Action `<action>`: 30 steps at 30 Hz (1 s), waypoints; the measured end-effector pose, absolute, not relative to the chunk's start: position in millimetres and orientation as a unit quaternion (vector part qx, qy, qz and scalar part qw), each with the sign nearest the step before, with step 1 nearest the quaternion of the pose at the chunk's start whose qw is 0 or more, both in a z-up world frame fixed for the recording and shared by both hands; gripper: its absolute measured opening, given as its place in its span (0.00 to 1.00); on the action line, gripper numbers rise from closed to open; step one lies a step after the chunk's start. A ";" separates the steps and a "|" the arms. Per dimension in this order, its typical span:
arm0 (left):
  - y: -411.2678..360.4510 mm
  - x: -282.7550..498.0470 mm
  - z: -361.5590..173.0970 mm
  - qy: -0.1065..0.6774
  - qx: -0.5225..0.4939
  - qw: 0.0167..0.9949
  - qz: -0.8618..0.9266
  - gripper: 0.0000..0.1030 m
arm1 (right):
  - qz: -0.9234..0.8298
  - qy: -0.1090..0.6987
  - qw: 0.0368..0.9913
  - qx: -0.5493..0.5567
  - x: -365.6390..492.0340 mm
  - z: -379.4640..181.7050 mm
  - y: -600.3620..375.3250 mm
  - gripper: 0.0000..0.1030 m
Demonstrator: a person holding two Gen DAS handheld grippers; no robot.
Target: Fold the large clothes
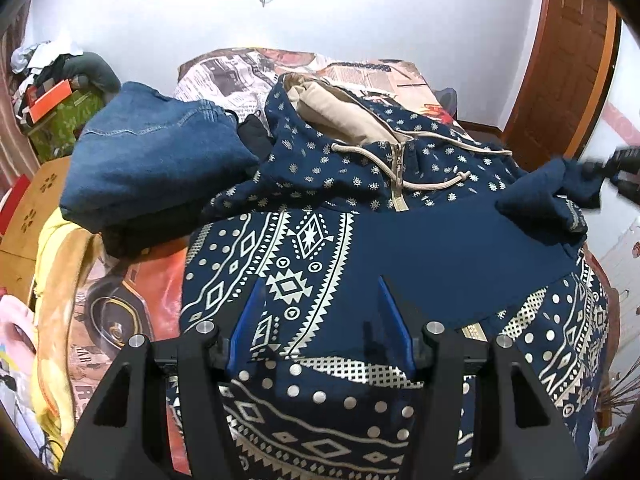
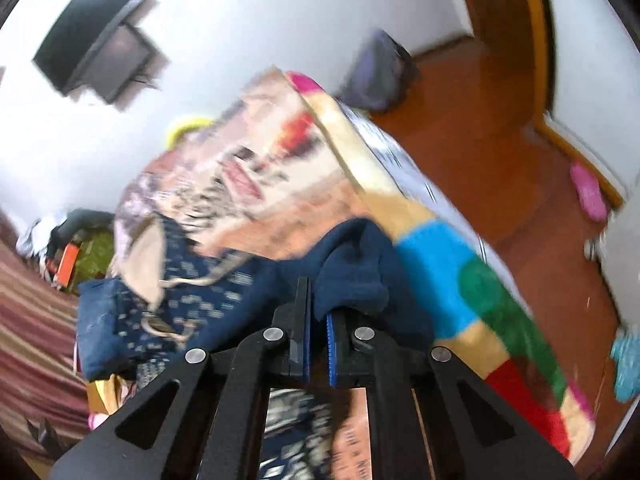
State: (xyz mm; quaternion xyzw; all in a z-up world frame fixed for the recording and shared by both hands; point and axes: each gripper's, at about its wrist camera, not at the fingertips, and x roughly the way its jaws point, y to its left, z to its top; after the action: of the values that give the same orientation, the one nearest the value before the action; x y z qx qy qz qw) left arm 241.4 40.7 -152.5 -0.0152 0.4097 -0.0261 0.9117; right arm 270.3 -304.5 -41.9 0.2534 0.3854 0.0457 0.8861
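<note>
A navy hoodie (image 1: 420, 248) with a cream pattern, beige-lined hood and half zip lies face up on the bed. One sleeve is folded across its chest. My left gripper (image 1: 320, 300) is open, hovering over the hoodie's lower front, holding nothing. My right gripper (image 2: 318, 312) is shut on the navy sleeve cuff (image 2: 352, 264), lifted above the bed's right side; it also shows in the left wrist view (image 1: 616, 172), far right, gripping the cuff (image 1: 560, 184). The right wrist view is motion-blurred.
Folded blue jeans (image 1: 160, 160) lie on the bed left of the hood. A printed blanket (image 2: 440, 248) covers the bed. Clutter (image 1: 52, 92) sits at far left. A wooden floor (image 2: 500, 128) and door frame (image 1: 568, 52) are to the right.
</note>
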 end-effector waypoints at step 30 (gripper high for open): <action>152.1 164.1 -142.3 0.392 -0.072 0.915 0.067 0.55 | 0.333 0.550 0.765 -0.043 246.0 -116.4 41.4 0.07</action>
State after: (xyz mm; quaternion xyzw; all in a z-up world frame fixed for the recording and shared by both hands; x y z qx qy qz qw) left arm 164.1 152.1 -142.3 -0.0722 0.3925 0.0665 0.9145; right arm 246.0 41.4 -116.4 -0.0429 0.5496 0.3331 0.7649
